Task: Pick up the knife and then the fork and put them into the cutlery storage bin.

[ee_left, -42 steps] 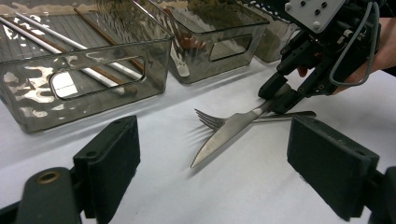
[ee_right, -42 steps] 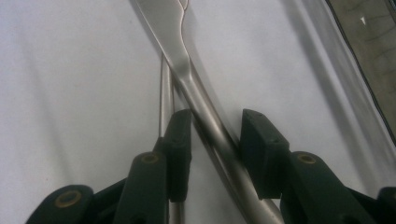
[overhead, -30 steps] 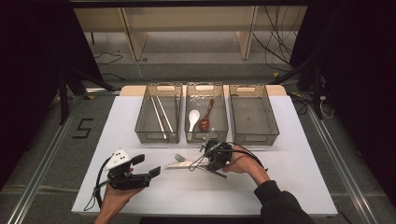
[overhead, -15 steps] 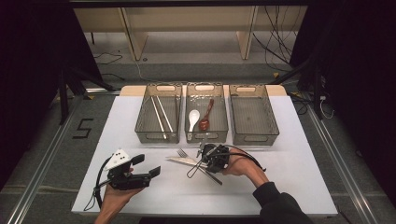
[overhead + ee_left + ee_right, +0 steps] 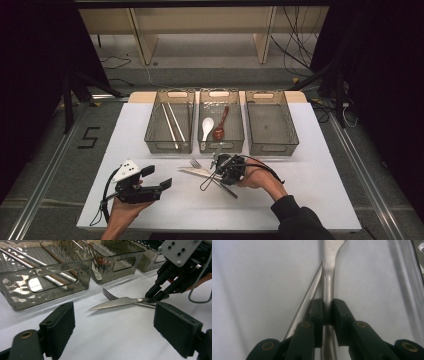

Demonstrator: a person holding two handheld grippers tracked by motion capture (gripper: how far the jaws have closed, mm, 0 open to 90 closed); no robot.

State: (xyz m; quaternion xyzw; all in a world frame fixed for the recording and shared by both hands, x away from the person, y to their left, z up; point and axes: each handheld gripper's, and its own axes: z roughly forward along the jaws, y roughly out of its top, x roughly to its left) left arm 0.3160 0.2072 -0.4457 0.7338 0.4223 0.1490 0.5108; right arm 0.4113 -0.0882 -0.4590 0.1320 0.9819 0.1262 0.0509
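Clamping the knife [image 5: 327,285] by its handle, the right gripper [image 5: 220,166] had just been closing, pads tight on the metal with the blade lying flat on the white table [image 5: 320,165], in front of the middle bin [image 5: 221,146]. Knife crossed over the fork [image 5: 110,294], the two touching. Left gripper [image 5: 157,181] hovered near the table's front left, jaws wide apart, nothing between them, well apart from the cutlery.

Three bins [image 5: 169,146] stood side by side at the desk's [image 5: 325,190] far edge. Chopsticks [image 5: 170,125] lay in the left bin, two spoons [image 5: 214,127] in the middle one. Before the middle bin, a knife [image 5: 196,172] lay crossed over a fork [image 5: 195,163].
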